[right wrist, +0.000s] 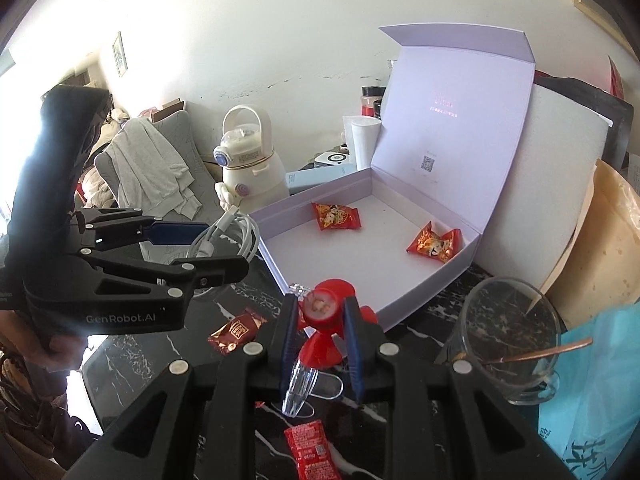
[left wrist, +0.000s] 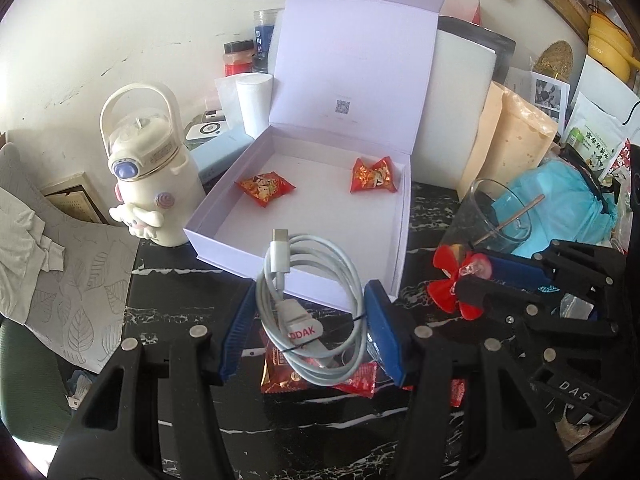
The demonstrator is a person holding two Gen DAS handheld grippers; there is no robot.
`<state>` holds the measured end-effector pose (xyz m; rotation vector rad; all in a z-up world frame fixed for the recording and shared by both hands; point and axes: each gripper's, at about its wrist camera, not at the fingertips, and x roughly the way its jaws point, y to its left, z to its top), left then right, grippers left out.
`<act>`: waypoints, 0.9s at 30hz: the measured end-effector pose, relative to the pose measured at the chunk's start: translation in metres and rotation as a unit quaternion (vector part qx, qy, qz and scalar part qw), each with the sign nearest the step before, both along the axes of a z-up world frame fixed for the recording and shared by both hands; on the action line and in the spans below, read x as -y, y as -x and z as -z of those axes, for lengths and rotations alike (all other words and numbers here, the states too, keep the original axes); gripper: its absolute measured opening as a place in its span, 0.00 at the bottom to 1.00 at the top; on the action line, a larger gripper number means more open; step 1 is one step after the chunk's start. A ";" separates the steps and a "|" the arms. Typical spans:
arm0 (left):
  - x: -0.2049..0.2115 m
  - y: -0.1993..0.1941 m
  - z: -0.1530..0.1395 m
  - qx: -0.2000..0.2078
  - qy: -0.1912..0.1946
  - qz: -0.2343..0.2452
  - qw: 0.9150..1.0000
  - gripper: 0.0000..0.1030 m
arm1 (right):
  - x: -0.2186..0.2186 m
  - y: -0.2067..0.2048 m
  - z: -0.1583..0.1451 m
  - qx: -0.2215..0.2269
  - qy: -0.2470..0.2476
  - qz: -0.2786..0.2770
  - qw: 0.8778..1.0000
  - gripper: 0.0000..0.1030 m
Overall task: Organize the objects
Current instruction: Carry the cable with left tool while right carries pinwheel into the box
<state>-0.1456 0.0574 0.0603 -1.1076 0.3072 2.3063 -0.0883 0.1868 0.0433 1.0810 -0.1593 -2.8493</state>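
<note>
A dark marbled table [left wrist: 180, 292] carries an open white box [left wrist: 224, 216], its lid upright behind it; two red snack packets [left wrist: 266, 188] lie inside; more packets [right wrist: 238, 330] lie loose on the table in front. The left gripper [left wrist: 308, 312] is clenched on a coiled white cable [left wrist: 312, 280], raised just before the box's near wall; judged best to carry it over that wall, lower it onto bare floor, then release. The right gripper [right wrist: 320, 320] clasps a red suction toy [right wrist: 324, 308] beside the box's corner; wait its turn.
</note>
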 end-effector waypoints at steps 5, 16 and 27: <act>-0.008 0.019 0.004 -0.005 0.016 0.008 1.000 0.52 | -0.008 0.023 0.001 0.002 0.006 0.009 1.000 0.21; -0.029 0.062 0.021 -0.001 0.029 0.023 0.999 0.52 | -0.027 0.070 0.011 0.017 -0.005 0.049 0.999 0.21; -0.045 0.110 0.048 0.004 0.043 0.024 0.999 0.52 | -0.034 0.111 0.031 0.039 -0.035 0.080 0.995 0.21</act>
